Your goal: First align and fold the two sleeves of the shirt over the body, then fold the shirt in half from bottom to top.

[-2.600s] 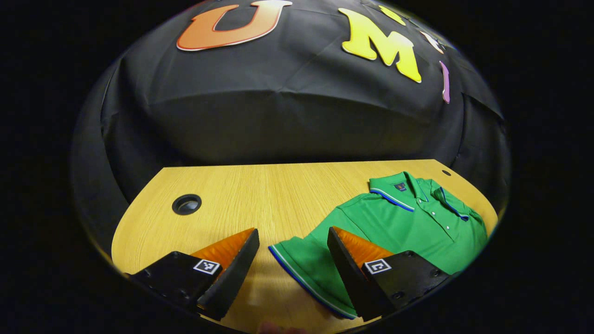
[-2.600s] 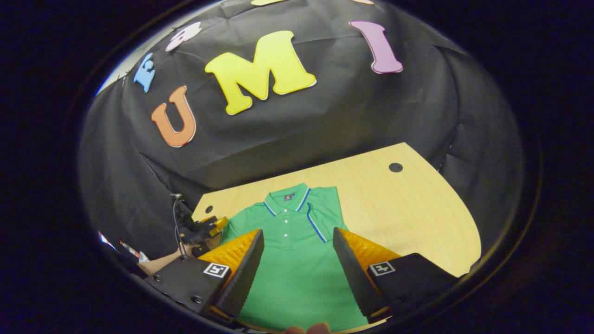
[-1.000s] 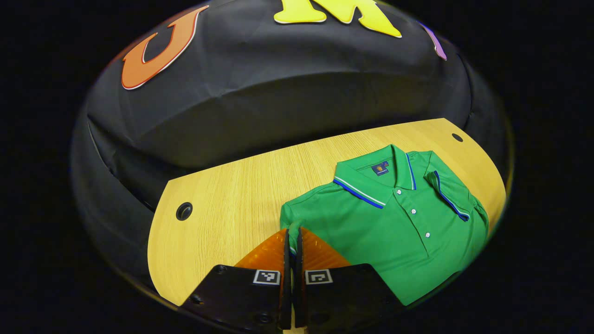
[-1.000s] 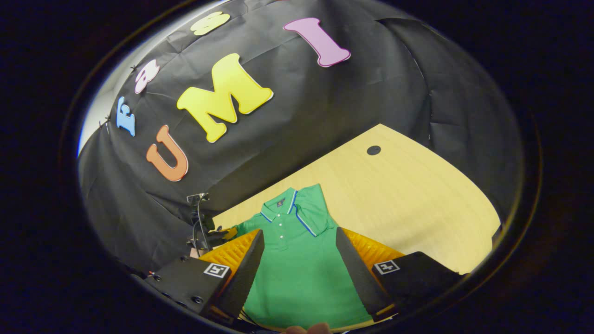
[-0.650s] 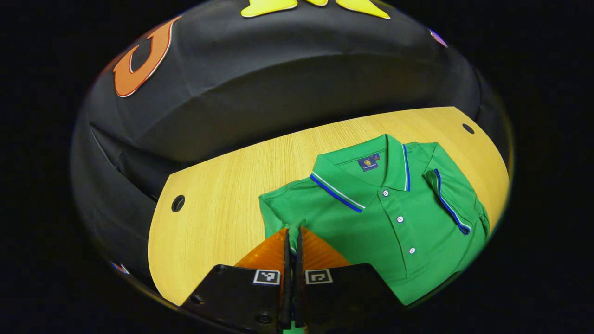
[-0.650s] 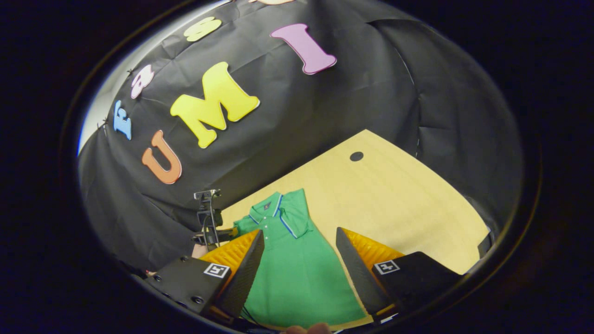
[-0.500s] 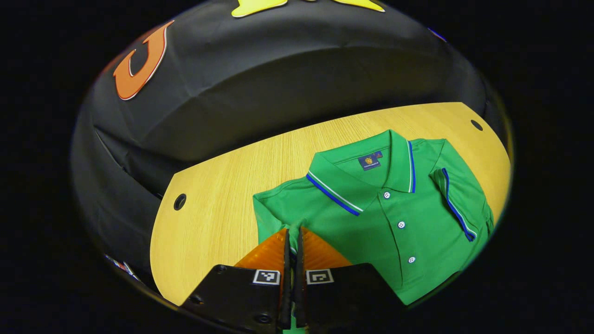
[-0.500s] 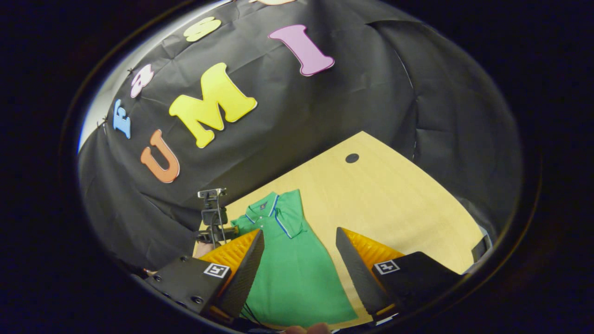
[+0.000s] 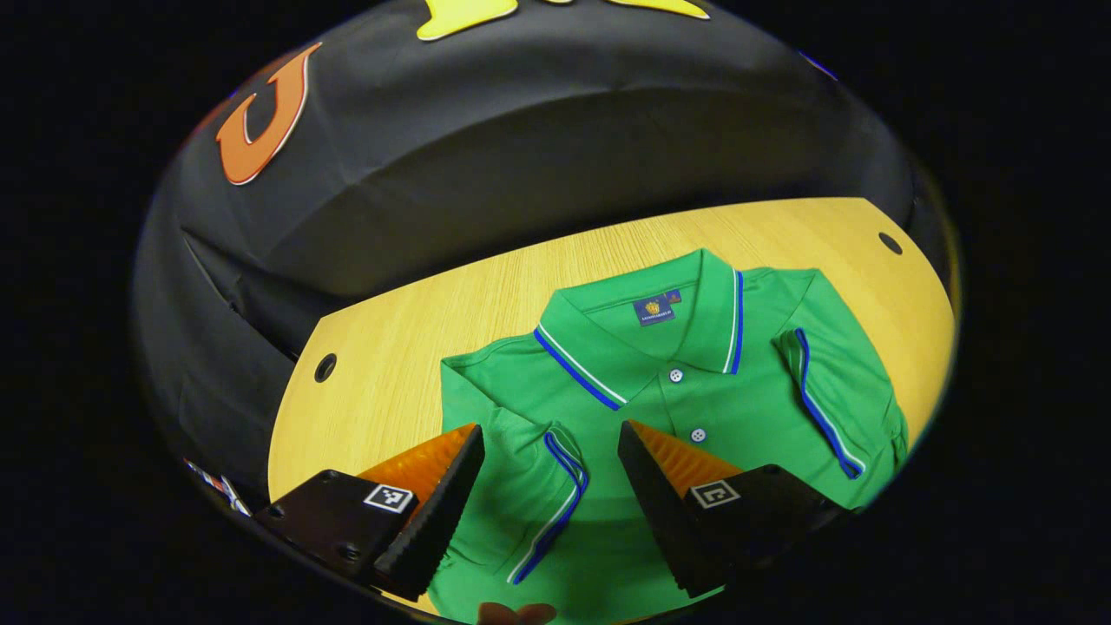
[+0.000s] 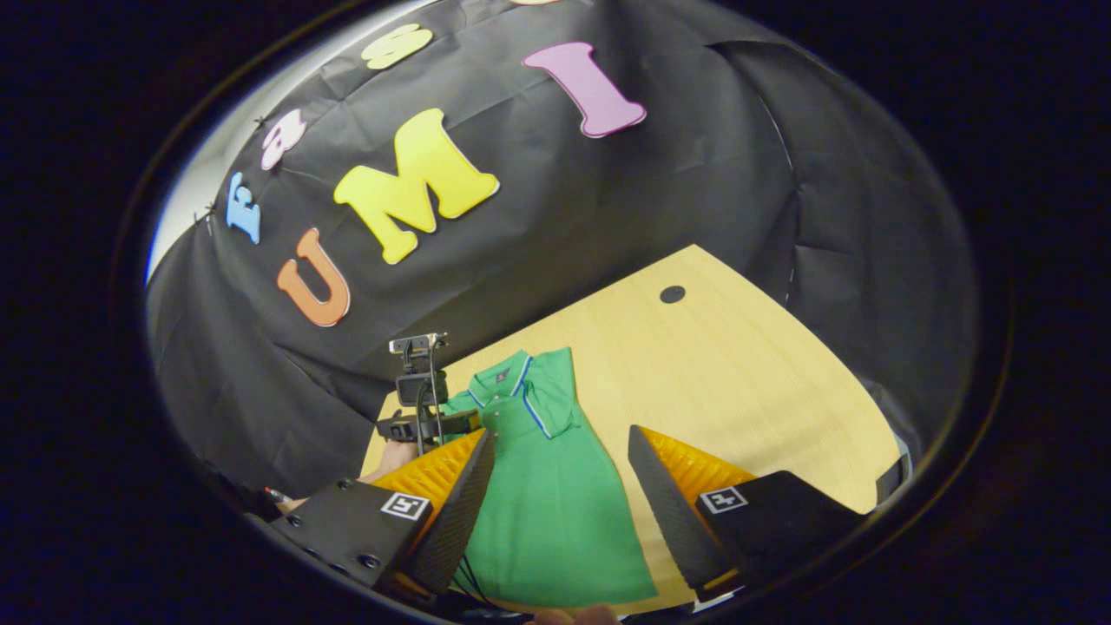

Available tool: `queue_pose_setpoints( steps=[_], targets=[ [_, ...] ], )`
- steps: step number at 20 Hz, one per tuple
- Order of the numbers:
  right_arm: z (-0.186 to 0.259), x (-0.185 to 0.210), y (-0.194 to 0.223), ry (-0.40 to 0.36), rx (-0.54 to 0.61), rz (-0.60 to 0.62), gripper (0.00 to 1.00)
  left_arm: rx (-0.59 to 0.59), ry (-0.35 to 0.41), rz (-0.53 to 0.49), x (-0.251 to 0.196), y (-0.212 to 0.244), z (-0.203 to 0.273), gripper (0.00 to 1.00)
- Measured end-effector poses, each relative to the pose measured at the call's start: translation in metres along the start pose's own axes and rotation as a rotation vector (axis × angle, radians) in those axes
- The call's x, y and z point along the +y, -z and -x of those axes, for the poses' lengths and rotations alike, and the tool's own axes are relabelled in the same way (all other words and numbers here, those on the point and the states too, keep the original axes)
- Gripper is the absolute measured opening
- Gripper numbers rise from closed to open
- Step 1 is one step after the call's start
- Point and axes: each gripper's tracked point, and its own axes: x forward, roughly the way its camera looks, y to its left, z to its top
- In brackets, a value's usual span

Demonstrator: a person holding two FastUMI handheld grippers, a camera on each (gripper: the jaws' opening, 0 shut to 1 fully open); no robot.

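A green polo shirt (image 9: 694, 391) with blue and white trim lies flat on the wooden table (image 9: 391, 373), collar toward the wall. Both short sleeves are folded in over the body: one sleeve (image 9: 538, 486) lies between my left fingers, the other sleeve (image 9: 825, 399) rests on the far side. My left gripper (image 9: 548, 434) hovers open just above the near sleeve, holding nothing. In the right gripper view the shirt (image 10: 547, 495) stretches toward me, and my right gripper (image 10: 560, 438) hangs open over its lower part. The left gripper (image 10: 425, 425) shows beside the shirt's shoulder.
The table (image 10: 746, 382) has a round cable hole (image 9: 325, 367) near its left end and another cable hole (image 10: 672, 294) at the far right. Bare wood lies to the right of the shirt. Black cloth walls close the booth behind.
My left gripper carried the near sleeve over the shirt's body, then opened and let it go. My right gripper stayed open and shifted slightly over the shirt's lower part.
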Motion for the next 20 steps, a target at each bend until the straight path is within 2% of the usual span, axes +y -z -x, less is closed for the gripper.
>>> queue_pose_setpoints(
  steps=[3, 6, 10, 11, 12, 14, 15, 16, 20],
  targets=[
    [-0.008, 0.011, -0.001, -0.009, -0.016, 0.078, 0.96, -0.048, 0.033, 0.125, 0.007, -0.007, 0.033, 1.00],
    [-0.015, 0.031, -0.003, -0.004, -0.055, 0.186, 0.97, -0.144, 0.053, 0.208, 0.033, -0.018, 0.084, 1.00],
    [-0.020, 0.060, 0.009, 0.008, -0.100, 0.335, 0.97, -0.274, 0.106, 0.224, 0.060, -0.015, 0.152, 1.00],
    [-0.022, 0.067, 0.016, 0.006, -0.100, 0.360, 0.93, -0.305, 0.124, 0.220, 0.065, -0.012, 0.167, 1.00],
    [-0.023, 0.072, 0.023, 0.002, -0.094, 0.376, 0.93, -0.336, 0.148, 0.219, 0.069, -0.008, 0.185, 0.99],
    [-0.024, 0.078, 0.036, 0.002, -0.081, 0.395, 0.93, -0.373, 0.171, 0.199, 0.083, 0.012, 0.214, 0.99],
    [-0.023, 0.079, 0.043, 0.003, -0.071, 0.404, 0.98, -0.381, 0.187, 0.186, 0.088, 0.024, 0.225, 0.99],
    [-0.021, 0.078, 0.050, 0.006, -0.058, 0.411, 0.98, -0.378, 0.204, 0.178, 0.091, 0.040, 0.235, 0.99],
    [-0.007, 0.049, 0.089, 0.045, 0.014, 0.429, 0.98, -0.294, 0.310, 0.180, 0.096, 0.117, 0.257, 0.99]
  ],
)
